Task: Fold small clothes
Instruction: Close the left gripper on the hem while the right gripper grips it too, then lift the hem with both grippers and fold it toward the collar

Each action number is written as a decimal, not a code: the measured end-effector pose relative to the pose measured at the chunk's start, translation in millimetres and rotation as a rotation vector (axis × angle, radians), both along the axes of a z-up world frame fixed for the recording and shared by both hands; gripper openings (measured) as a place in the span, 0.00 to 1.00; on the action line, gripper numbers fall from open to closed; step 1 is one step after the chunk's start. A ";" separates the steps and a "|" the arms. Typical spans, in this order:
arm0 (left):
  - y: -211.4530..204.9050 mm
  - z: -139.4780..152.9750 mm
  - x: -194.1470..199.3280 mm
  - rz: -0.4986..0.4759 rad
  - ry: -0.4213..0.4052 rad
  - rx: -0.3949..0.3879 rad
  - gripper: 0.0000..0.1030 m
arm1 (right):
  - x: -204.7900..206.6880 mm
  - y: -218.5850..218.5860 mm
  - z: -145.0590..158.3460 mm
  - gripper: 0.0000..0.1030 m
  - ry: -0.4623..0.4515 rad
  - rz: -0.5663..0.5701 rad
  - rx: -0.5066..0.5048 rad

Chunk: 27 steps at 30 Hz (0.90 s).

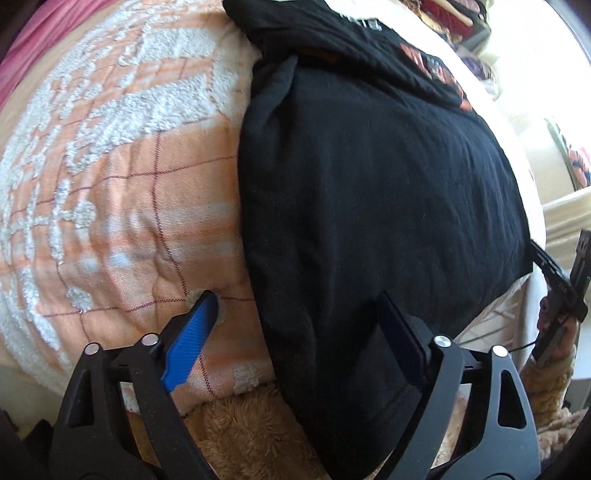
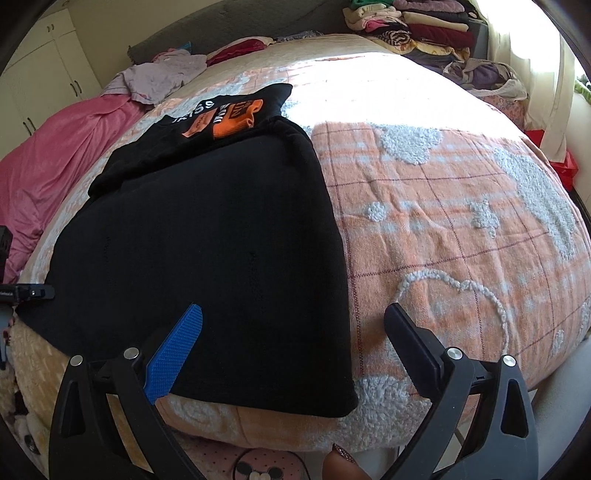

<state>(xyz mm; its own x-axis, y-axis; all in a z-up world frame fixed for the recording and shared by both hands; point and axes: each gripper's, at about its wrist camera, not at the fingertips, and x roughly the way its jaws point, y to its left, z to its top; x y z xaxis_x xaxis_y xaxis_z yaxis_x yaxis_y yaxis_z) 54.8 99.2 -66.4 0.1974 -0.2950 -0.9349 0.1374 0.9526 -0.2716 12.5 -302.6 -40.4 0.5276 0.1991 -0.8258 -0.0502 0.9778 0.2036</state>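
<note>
Soft black shirt point(image 2: 207, 236) with orange print, folded flat on nubby peach checked blanket point(image 2: 443, 229); near left corner between spread left gripper point(image 1: 295, 310), near right corner between spread right gripper point(image 2: 291, 321), nothing pinched

Black T-shirt point(image 2: 207, 229) — white and orange print, upside down, not legible.

One black T-shirt point(image 2: 207, 236) is seen lying on one bed point(image 2: 443, 229), which is covered by one peach checked blanket point(image 1: 122, 192). Two hand-held grippers are counted, left point(image 1: 295, 314) and right point(image 2: 295, 325). One pink sheet point(image 2: 48, 173) and one stack of folded clothes point(image 2: 417, 26) are seen beyond.
</note>
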 end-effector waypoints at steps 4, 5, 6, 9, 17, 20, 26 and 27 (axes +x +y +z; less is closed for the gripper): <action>-3.5 -1.0 0.6 -0.019 0.008 0.017 0.73 | -3.8 -1.9 -2.9 0.64 0.012 0.012 -0.030; -3.9 -1.1 0.6 -0.020 0.009 0.017 0.72 | -4.5 -2.6 -3.1 0.56 0.011 0.017 -0.038; -3.8 -0.9 0.3 -0.021 0.009 0.015 0.72 | -5.2 -3.5 -3.3 0.50 0.010 0.024 -0.039; -3.9 -0.4 -1.0 -0.019 0.007 0.019 0.71 | -7.5 -3.8 1.3 0.09 -0.002 0.066 0.006; 5.2 -2.3 -5.5 -0.012 0.049 -0.066 0.67 | -2.0 -16.3 43.7 0.07 -0.153 0.060 0.154; 4.3 -3.0 -9.3 -0.026 0.068 -0.070 0.62 | 6.2 -17.8 62.0 0.06 -0.205 0.059 0.169; 6.6 1.7 -14.2 -0.008 0.057 -0.094 0.27 | 20.8 -13.4 80.2 0.06 -0.252 0.064 0.174; 6.9 4.1 -15.5 -0.006 0.046 -0.108 0.20 | 21.9 -13.0 81.4 0.06 -0.256 0.061 0.178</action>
<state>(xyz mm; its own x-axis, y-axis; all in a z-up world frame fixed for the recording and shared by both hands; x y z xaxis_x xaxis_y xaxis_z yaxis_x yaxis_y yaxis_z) 39.3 106.2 -62.3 0.1525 -0.3957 -0.9056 0.1280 0.9165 -0.3789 34.4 -315.6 40.9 0.6965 0.3665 -0.6169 -0.1794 0.9214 0.3448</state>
